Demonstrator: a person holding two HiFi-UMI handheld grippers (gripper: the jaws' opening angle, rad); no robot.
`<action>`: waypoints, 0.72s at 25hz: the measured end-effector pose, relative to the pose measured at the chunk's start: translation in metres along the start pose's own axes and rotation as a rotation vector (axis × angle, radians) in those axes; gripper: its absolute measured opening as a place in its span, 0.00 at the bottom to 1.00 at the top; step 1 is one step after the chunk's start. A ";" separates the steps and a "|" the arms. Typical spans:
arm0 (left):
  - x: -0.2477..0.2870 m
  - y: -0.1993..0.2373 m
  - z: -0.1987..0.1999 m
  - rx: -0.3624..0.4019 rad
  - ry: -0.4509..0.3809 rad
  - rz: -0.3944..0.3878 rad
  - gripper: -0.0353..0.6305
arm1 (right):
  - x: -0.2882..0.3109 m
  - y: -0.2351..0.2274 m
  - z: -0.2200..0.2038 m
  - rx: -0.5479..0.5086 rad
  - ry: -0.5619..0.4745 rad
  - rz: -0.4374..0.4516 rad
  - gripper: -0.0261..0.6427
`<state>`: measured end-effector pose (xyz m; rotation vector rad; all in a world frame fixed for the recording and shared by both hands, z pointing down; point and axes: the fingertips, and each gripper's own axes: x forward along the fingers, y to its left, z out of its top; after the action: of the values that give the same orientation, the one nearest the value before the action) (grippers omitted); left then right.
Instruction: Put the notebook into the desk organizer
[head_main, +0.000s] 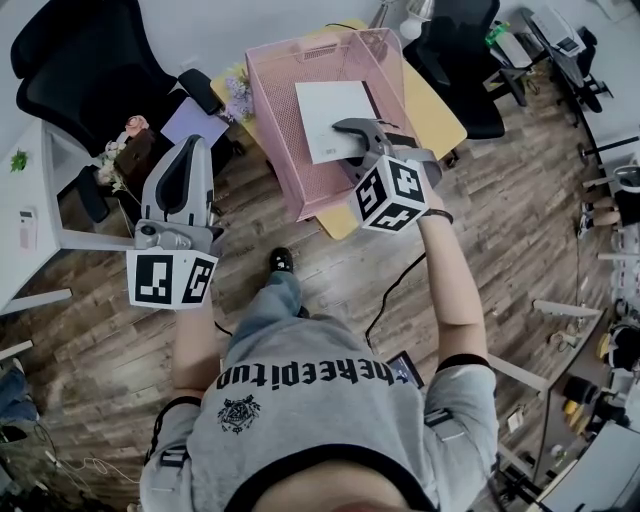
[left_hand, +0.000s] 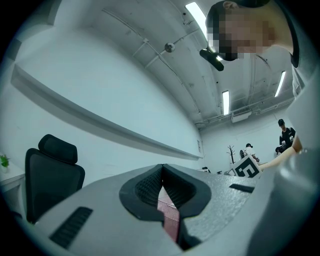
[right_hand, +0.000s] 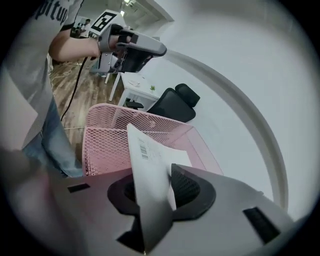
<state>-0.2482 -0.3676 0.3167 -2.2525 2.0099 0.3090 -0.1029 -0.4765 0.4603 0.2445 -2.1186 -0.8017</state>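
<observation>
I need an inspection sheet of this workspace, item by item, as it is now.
Surface: small yellow table under the desk organizer.
Job's things: white notebook inside the pink mesh desk organizer.
Clutter: flowers and a dark phone-like item beside the desk organizer.
Grippers: right gripper tongs apart around the notebook's edge; left gripper shut, held aside.
Cables: black cable on the floor.
Surroundings: wooden floor, black office chairs.

White notebook (head_main: 335, 115), pink mesh desk organizer (head_main: 275, 140), wood-plank floor (head_main: 330, 270).
</observation>
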 end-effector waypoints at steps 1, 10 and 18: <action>-0.001 0.000 0.000 0.000 0.000 0.000 0.06 | 0.001 0.002 -0.001 0.014 0.002 0.022 0.17; -0.006 0.002 0.001 -0.008 0.001 -0.002 0.06 | -0.004 0.009 0.004 0.165 -0.030 0.191 0.32; -0.009 0.007 0.001 -0.025 -0.002 -0.003 0.06 | -0.009 0.017 0.008 0.268 -0.066 0.315 0.42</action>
<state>-0.2558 -0.3595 0.3182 -2.2688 2.0128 0.3370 -0.1021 -0.4560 0.4613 0.0209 -2.2511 -0.3463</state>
